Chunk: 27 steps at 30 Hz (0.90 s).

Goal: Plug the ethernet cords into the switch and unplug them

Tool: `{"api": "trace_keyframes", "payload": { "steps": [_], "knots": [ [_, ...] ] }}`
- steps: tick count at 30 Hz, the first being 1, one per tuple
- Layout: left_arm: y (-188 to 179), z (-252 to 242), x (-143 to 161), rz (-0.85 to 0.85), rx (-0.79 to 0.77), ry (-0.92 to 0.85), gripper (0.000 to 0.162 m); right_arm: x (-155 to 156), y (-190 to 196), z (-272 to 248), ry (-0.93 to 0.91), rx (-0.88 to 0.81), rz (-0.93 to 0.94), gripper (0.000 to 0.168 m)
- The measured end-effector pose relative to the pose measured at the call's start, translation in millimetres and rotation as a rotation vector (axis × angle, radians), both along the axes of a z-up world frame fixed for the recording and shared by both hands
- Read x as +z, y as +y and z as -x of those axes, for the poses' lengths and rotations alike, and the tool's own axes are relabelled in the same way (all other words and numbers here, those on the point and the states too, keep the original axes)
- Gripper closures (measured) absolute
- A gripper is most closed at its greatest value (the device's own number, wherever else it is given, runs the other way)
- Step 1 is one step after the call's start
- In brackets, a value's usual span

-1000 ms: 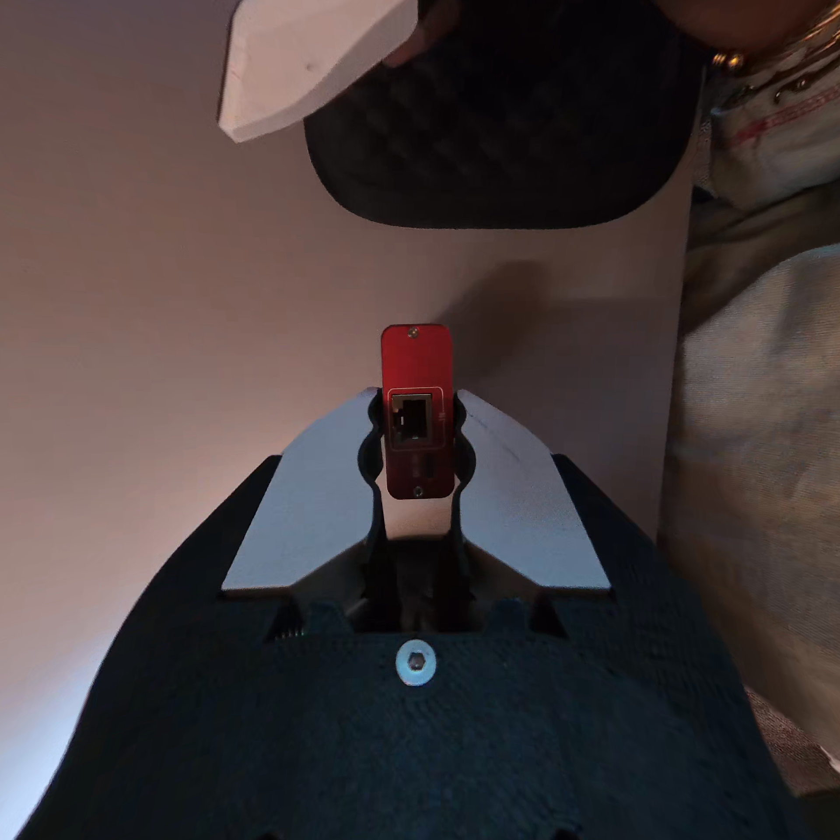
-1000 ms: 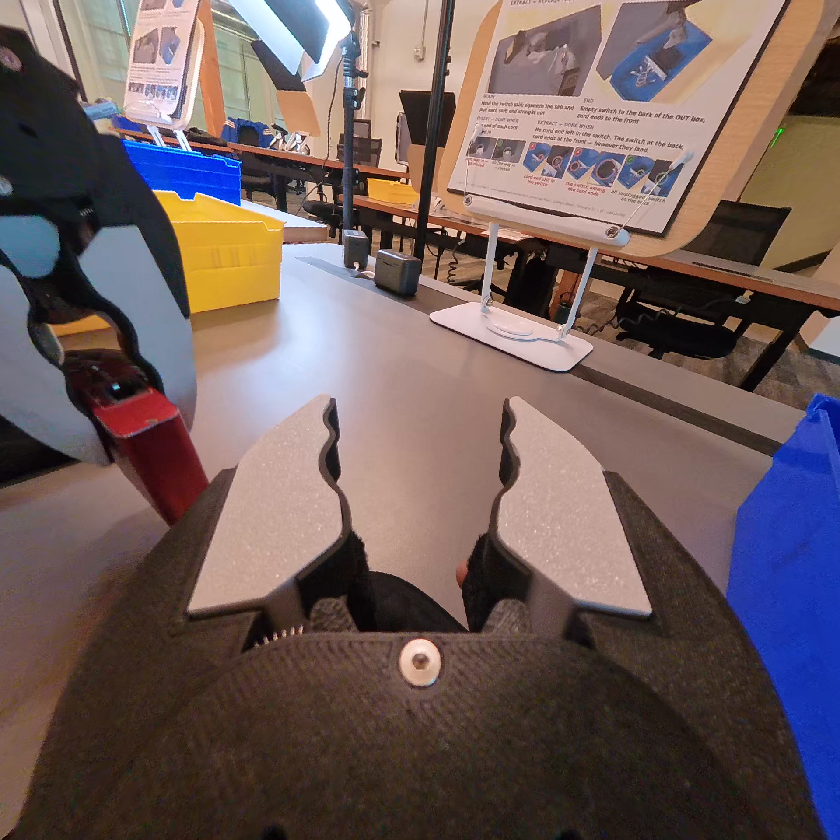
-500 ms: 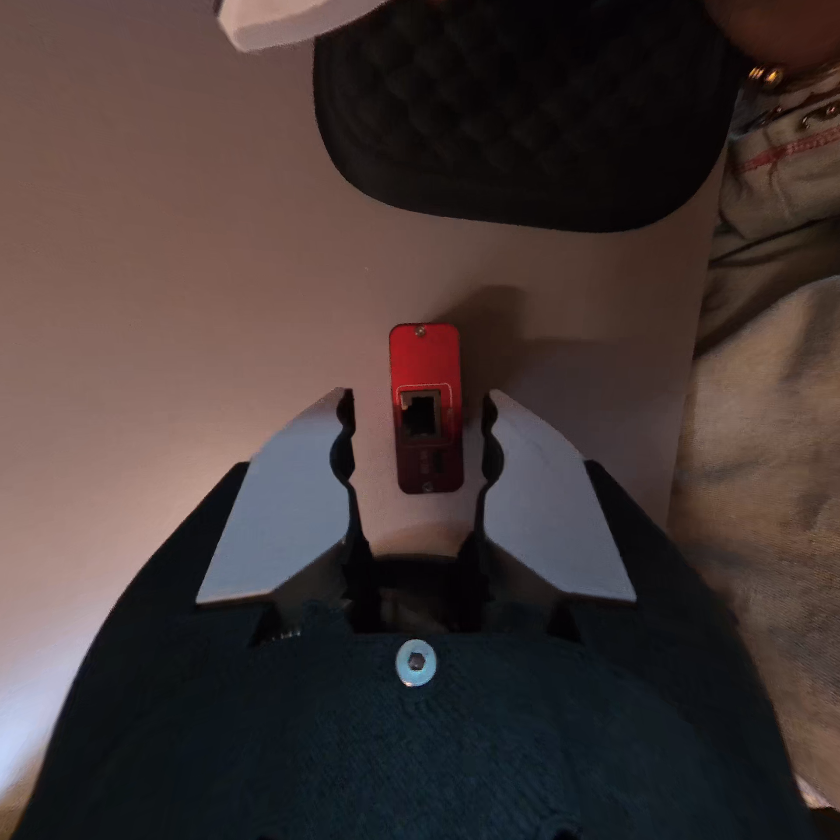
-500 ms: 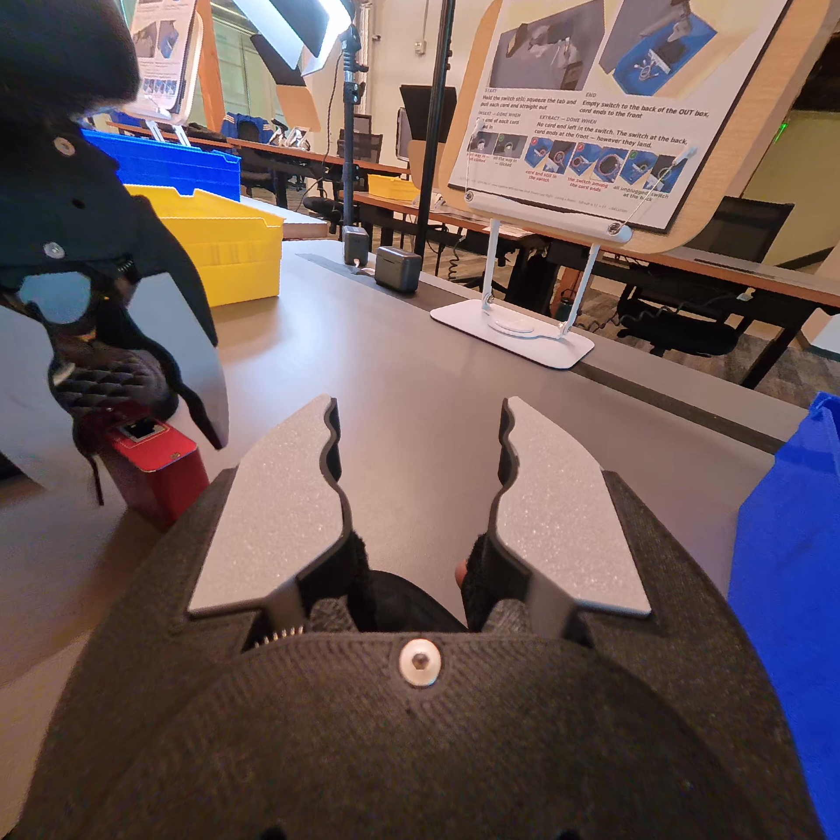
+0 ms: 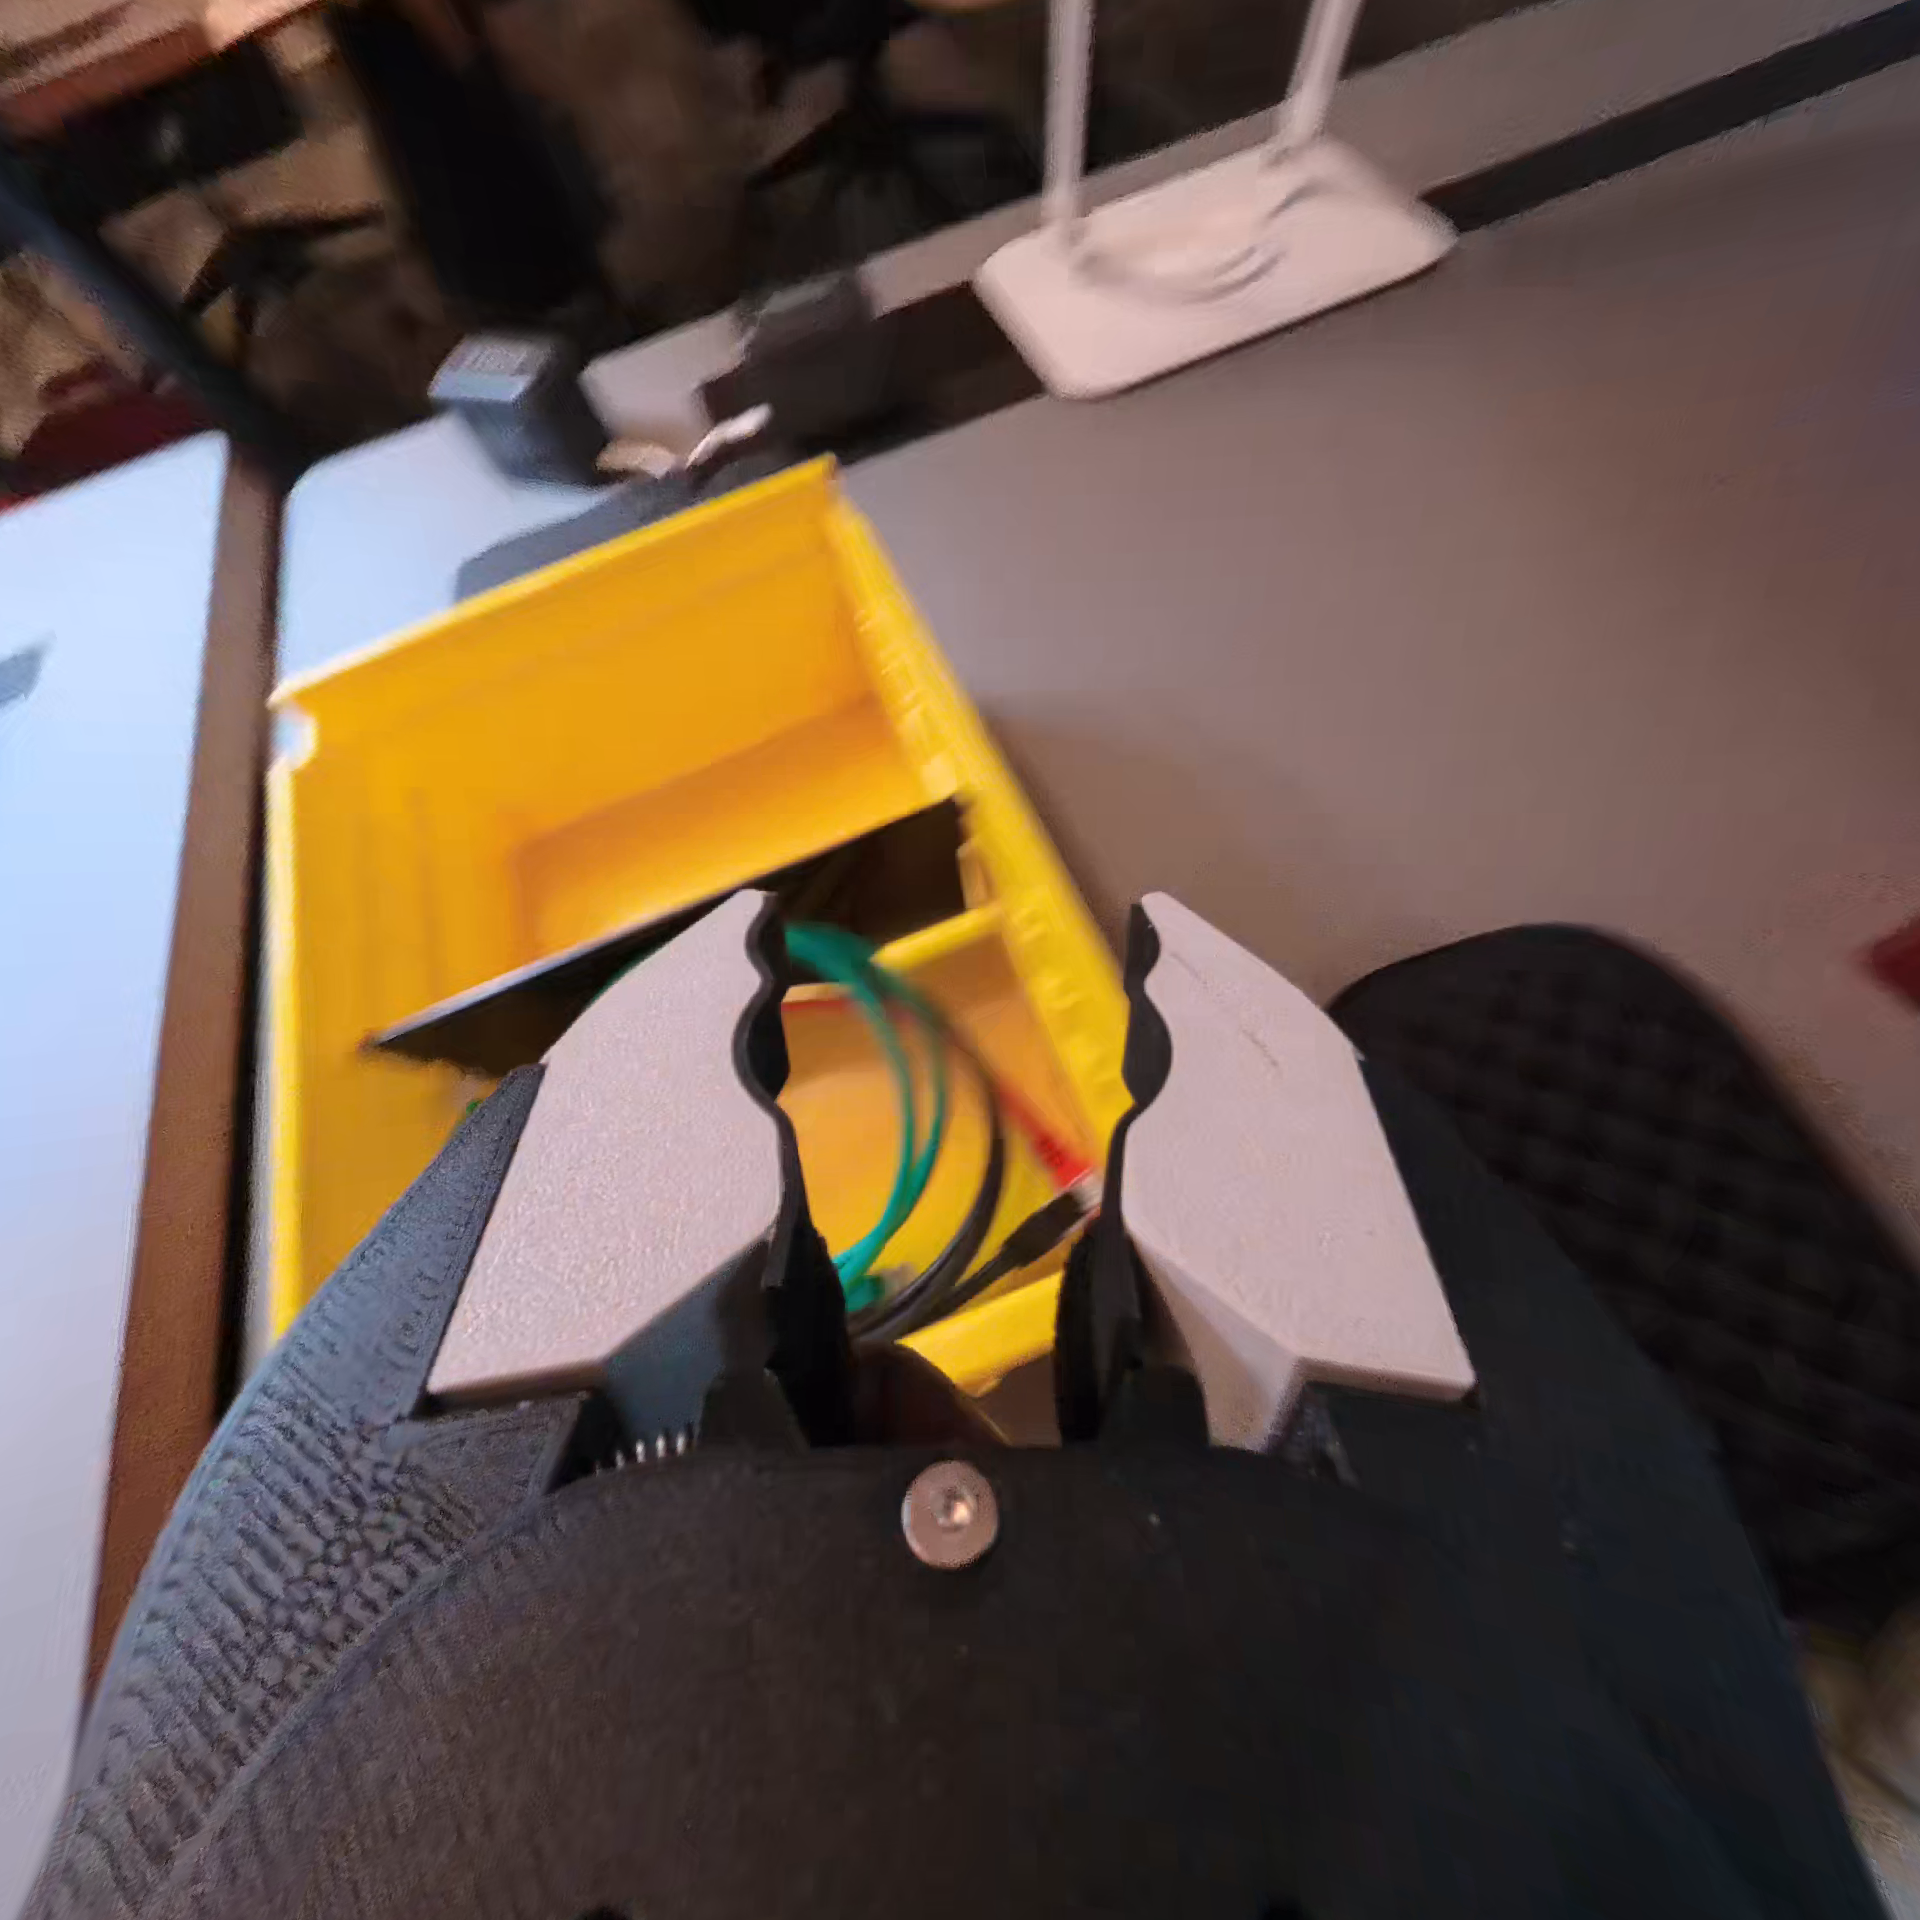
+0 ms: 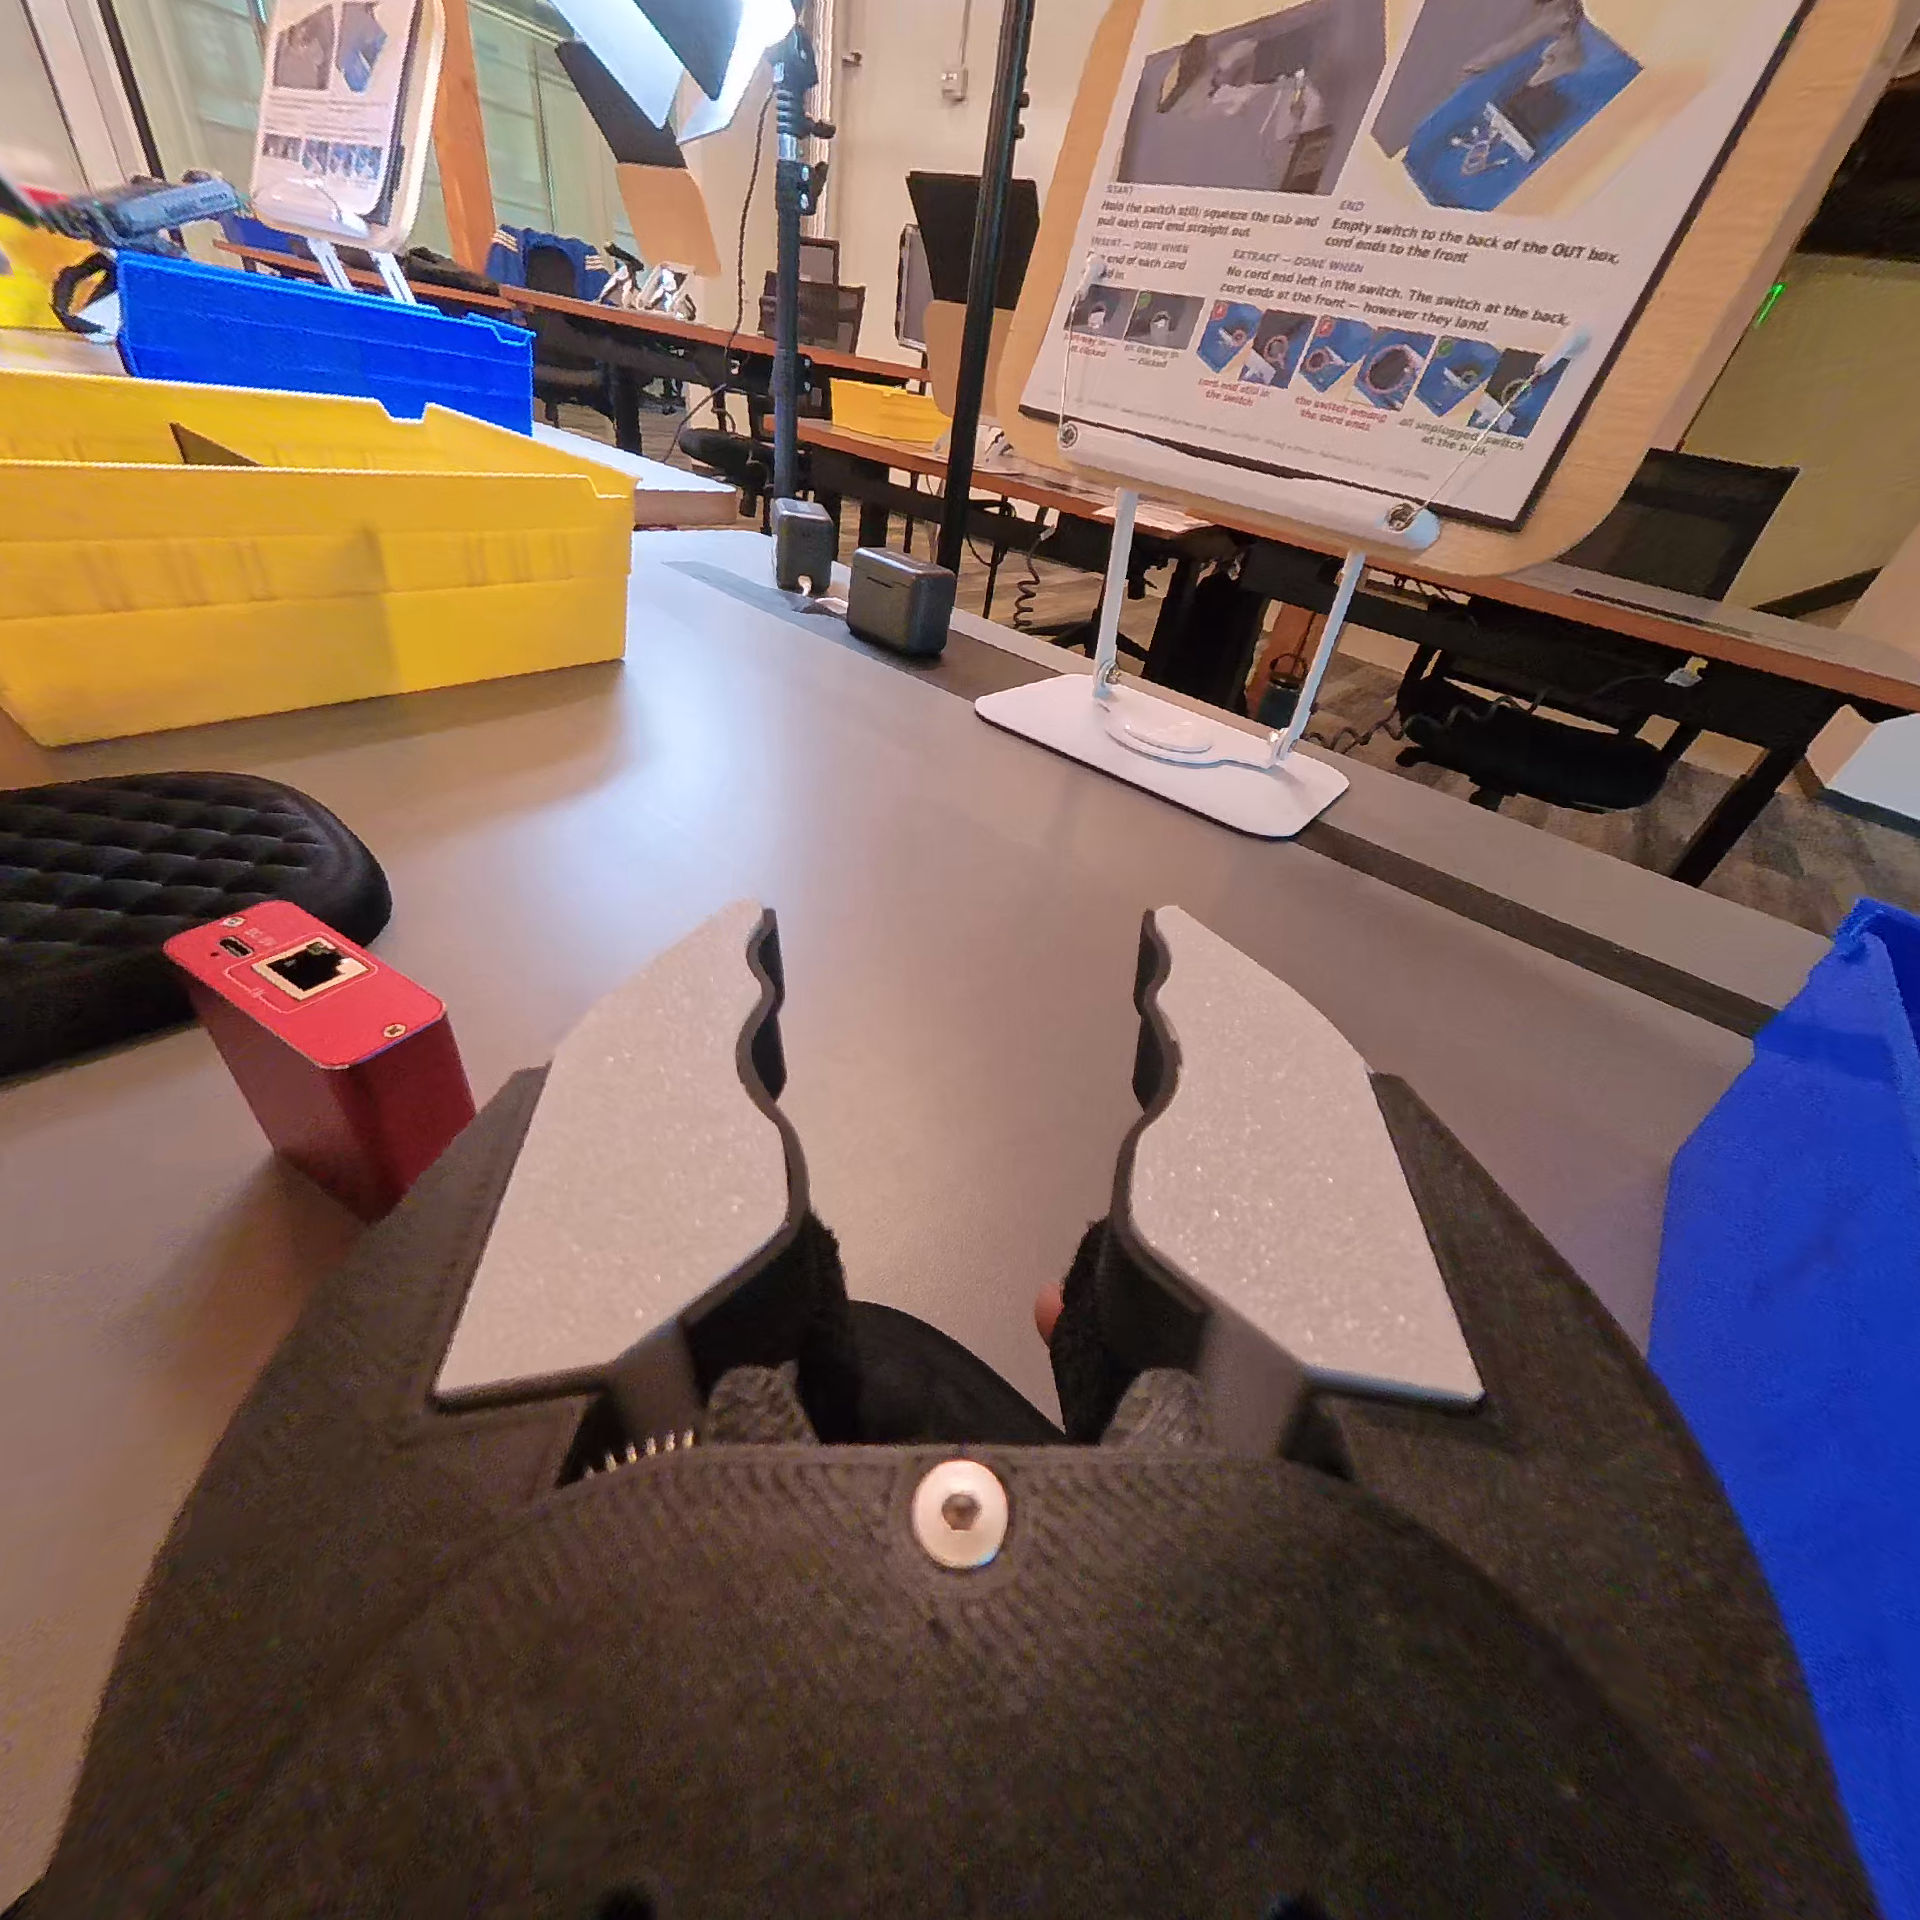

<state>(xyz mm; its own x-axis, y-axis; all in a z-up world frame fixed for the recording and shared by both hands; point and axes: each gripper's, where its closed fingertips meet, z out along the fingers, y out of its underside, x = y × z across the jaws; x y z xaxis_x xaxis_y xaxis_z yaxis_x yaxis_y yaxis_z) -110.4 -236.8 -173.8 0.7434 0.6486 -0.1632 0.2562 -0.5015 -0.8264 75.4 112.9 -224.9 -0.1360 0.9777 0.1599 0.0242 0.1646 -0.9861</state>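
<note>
My left gripper is spread wide and empty over the yellow bin. I should go down slowly and pinch one cord near its plug.

My left gripper, a black textured plastic body with two grey wavy-edged fingers, has its jaws spread wide and nothing between them; it is tipped downward and rolled a little to one side. My right gripper, of the same black and grey build, is level and low, jaws likewise wide apart and empty. Behind its fingers I can just see a black-gloved hand with one bare fingertip showing.
</note>
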Motion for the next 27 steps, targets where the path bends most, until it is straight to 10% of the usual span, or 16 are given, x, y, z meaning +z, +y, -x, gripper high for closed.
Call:
{"api": "trace_keyframes", "payload": {
  "steps": [8,17,27],
  "knots": [
    [-40.8,20.9,-95.6,0.118,0.036,-0.267,0.106,-3.8,-1.6,2.3,-0.023,-0.013,-0.037,0.103],
    [-29.2,21.3,-128.2,0.129,-0.035,-0.394,0.134,-5.1,-1.7,3.1,-0.03,-0.018,-0.045,0.103],
    [-38.5,18.5,-44.0,0.064,0.019,-0.017,0.156,-4.9,-1.9,2.9,-0.028,-0.012,-0.043,0.104]
  ]
}}
